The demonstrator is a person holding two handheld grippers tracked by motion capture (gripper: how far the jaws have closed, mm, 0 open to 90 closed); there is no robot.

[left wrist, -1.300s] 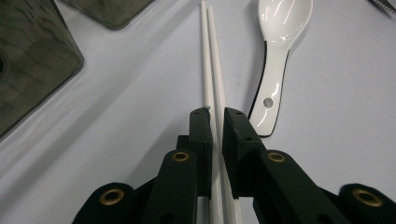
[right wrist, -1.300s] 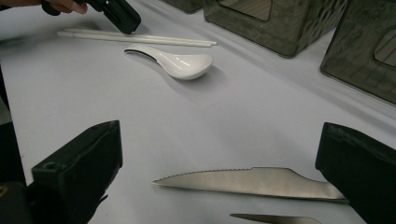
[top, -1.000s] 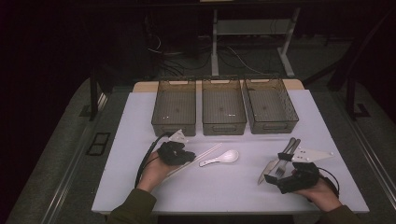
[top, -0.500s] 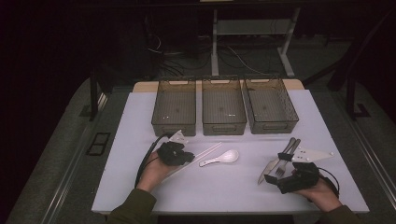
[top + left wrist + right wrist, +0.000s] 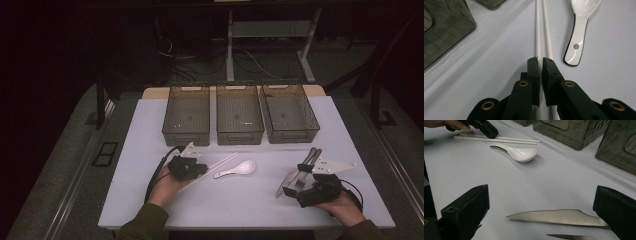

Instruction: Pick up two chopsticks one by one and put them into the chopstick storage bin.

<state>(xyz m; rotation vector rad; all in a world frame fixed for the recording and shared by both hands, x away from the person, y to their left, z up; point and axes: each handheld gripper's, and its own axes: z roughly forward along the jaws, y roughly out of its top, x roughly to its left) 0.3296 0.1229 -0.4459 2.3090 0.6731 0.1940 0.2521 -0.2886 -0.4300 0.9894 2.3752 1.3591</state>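
Chopsticks (image 5: 543, 30), two slim white sticks lying parallel near the worktop (image 5: 150, 150) front-left, are clamped by the left hand-held gripper (image 5: 540, 61). Bare surface surrounds them; right hand-held gripper (image 5: 541, 205) gapes empty.

A white table (image 5: 150, 135) bears three dark bins (image 5: 239, 120) in a row along its far edge; nearer than the bins lie white chopsticks (image 5: 220, 164), a white spoon (image 5: 237, 169) just beside them, and cutlery (knife (image 5: 287, 181) included) rightward
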